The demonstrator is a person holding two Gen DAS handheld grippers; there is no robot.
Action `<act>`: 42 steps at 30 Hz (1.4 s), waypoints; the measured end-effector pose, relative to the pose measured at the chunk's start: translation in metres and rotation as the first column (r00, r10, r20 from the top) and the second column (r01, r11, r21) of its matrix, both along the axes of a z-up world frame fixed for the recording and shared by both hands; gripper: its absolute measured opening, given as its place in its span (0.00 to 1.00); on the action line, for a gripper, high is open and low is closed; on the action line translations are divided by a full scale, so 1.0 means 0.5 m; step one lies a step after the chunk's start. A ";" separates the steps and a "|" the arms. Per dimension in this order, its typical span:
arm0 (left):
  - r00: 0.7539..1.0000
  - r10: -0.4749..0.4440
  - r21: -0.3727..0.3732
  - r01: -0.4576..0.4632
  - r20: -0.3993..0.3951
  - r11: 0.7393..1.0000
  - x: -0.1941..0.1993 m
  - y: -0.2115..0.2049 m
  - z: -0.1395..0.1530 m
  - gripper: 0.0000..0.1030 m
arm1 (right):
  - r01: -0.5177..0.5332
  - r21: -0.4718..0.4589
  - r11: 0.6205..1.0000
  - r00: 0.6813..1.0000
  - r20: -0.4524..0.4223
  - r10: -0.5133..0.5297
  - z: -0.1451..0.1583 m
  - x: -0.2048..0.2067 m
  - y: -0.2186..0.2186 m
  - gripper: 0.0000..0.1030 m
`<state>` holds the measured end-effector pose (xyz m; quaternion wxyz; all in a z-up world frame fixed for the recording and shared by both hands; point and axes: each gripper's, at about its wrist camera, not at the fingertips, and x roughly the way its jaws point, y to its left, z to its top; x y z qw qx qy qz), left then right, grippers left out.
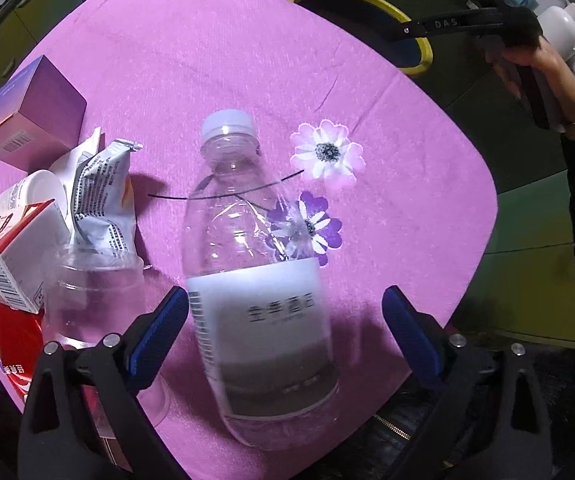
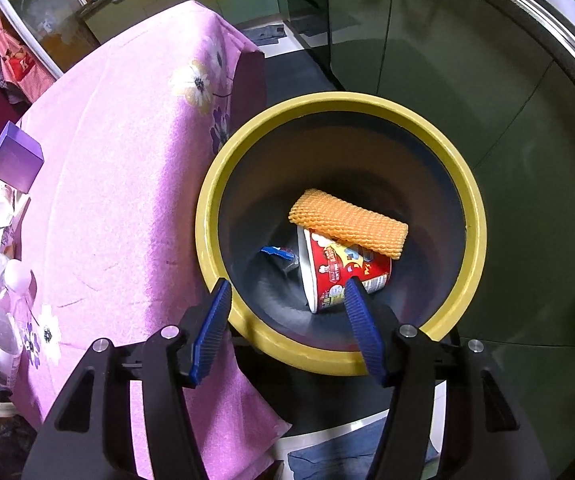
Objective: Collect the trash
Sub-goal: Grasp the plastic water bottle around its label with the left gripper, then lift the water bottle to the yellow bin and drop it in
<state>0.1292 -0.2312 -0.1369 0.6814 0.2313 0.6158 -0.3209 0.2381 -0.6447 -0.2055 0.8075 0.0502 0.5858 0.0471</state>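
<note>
Wide left claw (image 1: 285,312) astride clear bottle (image 1: 255,264), base blurred; right claw (image 2: 287,304) empty, parted above bin (image 2: 207,208).

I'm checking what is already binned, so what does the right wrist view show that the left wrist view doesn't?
Only the right wrist view looks into the yellow-rimmed round bin: a red paper noodle cup, an orange foam net sleeve and a small blue wrapper. Only the left wrist view shows the crumpled grey snack bag. Both show the pink flowered tablecloth, the clear plastic bottle and the purple box.
</note>
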 end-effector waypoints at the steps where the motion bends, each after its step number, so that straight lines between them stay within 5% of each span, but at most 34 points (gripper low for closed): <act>1: 1.000 -0.004 0.004 0.004 -0.001 1.000 0.004 -0.005 0.000 0.90 | -0.003 0.001 1.000 1.000 -0.001 0.003 0.000 0.000 0.002 0.58; 3: 1.000 -0.010 0.011 0.010 -0.001 1.000 0.001 -0.014 -0.002 0.88 | -0.008 0.002 1.000 1.000 -0.004 0.008 -0.003 0.000 0.007 0.58; 6: 1.000 -0.005 0.012 0.005 0.004 1.000 0.003 -0.017 0.000 0.69 | -0.017 0.002 1.000 1.000 -0.009 0.017 -0.006 -0.002 0.013 0.58; 22: 0.997 -0.001 -0.064 0.006 0.071 0.998 0.013 0.037 0.110 0.65 | -0.009 0.009 1.000 1.000 -0.008 0.010 -0.004 -0.011 0.001 0.58; 42: 0.997 -0.078 0.101 0.080 -0.020 0.992 0.003 -0.034 0.015 0.65 | -0.035 0.001 0.999 0.999 -0.033 0.035 -0.007 -0.015 0.013 0.58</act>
